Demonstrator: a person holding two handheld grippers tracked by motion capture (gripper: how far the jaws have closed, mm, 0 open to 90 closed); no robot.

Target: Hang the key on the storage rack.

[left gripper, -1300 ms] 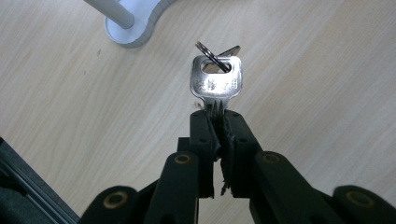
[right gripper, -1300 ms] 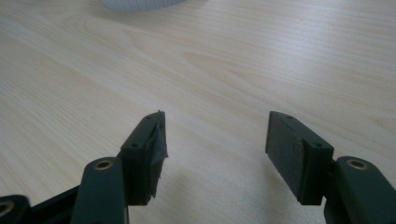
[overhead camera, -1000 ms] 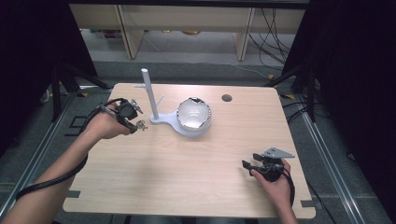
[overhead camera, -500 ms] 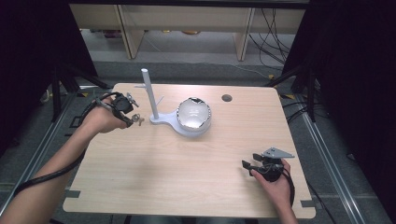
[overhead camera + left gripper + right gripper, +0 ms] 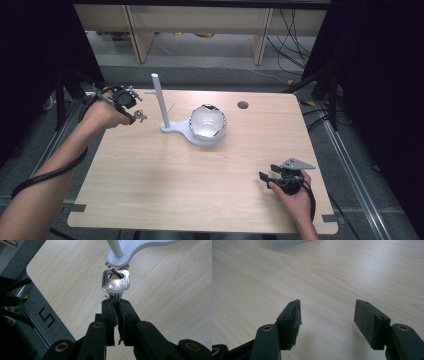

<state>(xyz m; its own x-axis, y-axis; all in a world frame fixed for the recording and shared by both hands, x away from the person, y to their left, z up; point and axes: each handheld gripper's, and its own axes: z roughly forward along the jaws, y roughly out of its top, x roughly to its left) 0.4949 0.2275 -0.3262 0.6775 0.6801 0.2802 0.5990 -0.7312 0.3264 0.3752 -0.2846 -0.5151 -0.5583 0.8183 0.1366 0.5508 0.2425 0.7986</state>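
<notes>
A: Where was the key [image 5: 115,285]?

B: Pinched by its blade between the jaws of the left gripper [image 5: 117,305], head pointing away, with a metal ring [image 5: 114,269] threaded through the hole in the head. From above, that gripper [image 5: 134,111] was at the far left corner of the table [image 5: 150,185], with the key [image 5: 139,116] a small glint at its tip.

A: What was near it?

B: A white stand [image 5: 159,102]: an upright post on a flat curved base. In the left gripper view the foot of the post [image 5: 115,251] was just beyond the key ring. On the wider end of the base sat a shiny round bowl [image 5: 207,122].

A: And the other hand?

B: The right gripper [image 5: 267,178] was low at the near right of the table, well apart from the stand. Its jaws stood wide apart, holding nothing, with bare wood [image 5: 324,285] between them.

A: Anything else on the table?

B: A small dark round hole [image 5: 243,105] near the far edge
</notes>
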